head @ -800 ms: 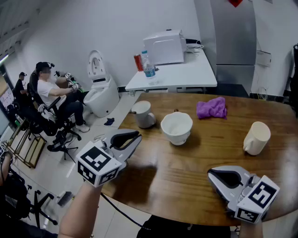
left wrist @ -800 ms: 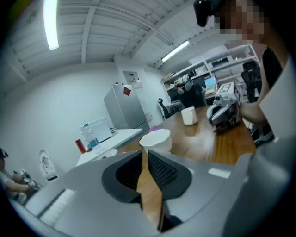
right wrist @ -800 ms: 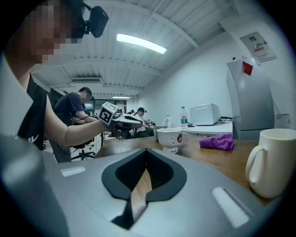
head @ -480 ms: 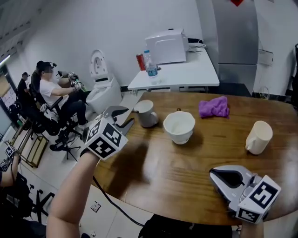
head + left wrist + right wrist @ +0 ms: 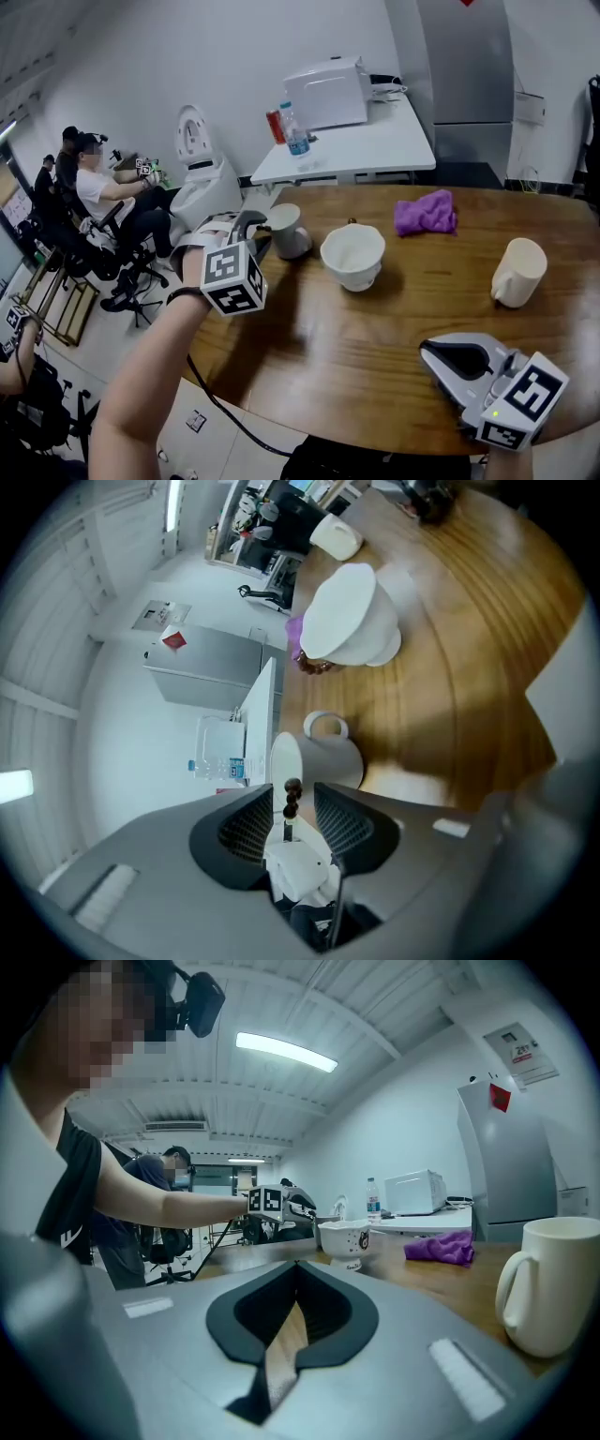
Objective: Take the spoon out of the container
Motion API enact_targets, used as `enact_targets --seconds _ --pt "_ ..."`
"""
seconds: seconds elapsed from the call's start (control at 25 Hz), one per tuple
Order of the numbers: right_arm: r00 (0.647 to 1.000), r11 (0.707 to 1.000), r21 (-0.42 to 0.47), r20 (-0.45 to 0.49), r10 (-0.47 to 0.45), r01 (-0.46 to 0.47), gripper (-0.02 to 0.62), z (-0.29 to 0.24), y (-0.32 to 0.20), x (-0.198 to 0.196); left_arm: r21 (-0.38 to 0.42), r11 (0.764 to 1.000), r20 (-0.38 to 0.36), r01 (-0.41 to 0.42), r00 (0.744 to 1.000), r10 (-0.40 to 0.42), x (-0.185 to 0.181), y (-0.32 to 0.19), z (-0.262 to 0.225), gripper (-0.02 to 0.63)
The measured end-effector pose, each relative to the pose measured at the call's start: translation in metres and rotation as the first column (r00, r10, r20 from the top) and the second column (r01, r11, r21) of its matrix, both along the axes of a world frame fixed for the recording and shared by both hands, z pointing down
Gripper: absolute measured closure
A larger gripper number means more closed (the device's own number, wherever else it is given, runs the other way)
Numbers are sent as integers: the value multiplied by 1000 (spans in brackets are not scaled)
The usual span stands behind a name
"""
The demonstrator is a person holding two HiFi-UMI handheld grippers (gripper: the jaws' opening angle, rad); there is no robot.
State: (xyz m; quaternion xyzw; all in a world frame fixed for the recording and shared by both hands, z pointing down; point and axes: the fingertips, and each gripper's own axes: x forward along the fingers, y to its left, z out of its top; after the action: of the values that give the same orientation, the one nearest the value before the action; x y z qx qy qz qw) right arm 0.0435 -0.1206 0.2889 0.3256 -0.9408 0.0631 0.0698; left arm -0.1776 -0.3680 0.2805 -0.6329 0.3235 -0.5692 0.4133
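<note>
While the right gripper (image 5: 428, 349) lies at the near edge of the wooden table (image 5: 366, 333) with its jaws together on nothing, the left gripper (image 5: 257, 232) reaches out to the white mug (image 5: 289, 232) at the table's left side. Its jaws stand apart, on either side of the dark beaded handle of the spoon (image 5: 292, 797), which rises from that mug. Beyond sit a white bowl (image 5: 352, 253), a second mug (image 5: 517, 272) and a purple cloth (image 5: 425, 212).
</note>
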Motion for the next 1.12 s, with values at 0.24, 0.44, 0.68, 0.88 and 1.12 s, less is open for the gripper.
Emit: enact_targets --seconds 0.24,0.44,0.68,0.88,1.12 --pt "1000 1000 5 3 -1 1 592 -1 -1 0 103 995 78 -8 997 0 -2 -4 -7 531" --pt "1000 1000 2 2 2 -2 592 0 -2 2 166 986 3 13 1000 -14 -8 3 -25 532" --pt "1000 1000 -5 -3 10 -10 592 3 -3 2 252 967 -98 25 995 0 -20 27 -58 532" --pt "1000 1000 -7 -5 15 -16 592 4 -3 2 290 956 -202 50 979 10 -37 62 -77 532" --pt "1000 1000 -10 -6 14 -14 592 3 -4 3 181 978 -382 103 924 -26 -59 108 -62 531"
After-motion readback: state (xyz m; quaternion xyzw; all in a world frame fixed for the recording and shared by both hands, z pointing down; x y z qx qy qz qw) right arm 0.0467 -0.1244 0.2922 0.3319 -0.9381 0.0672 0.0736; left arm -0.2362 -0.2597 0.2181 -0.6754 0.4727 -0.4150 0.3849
